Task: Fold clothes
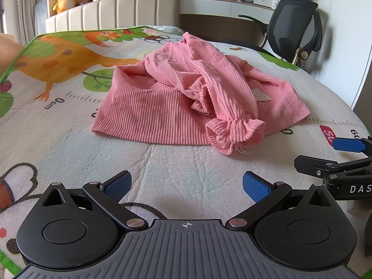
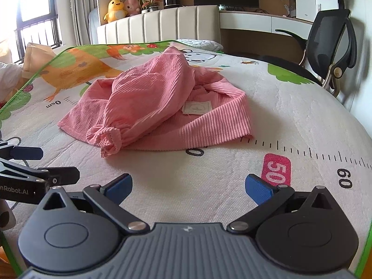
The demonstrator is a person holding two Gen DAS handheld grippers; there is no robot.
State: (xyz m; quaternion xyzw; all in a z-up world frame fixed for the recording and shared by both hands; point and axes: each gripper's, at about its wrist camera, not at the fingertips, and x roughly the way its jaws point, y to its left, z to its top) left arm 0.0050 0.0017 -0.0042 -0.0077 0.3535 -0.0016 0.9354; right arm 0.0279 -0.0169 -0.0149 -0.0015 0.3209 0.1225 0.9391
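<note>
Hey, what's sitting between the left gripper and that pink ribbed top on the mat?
Nothing: only bare printed play mat separates the open left gripper from the pink ribbed top, seen in the left wrist view.

Ribbed pink cloth garment (image 1: 186, 97) on quilted mat (image 1: 186, 174).

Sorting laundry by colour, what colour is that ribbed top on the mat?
Pink, the ribbed top, clearest in the right wrist view.
</note>
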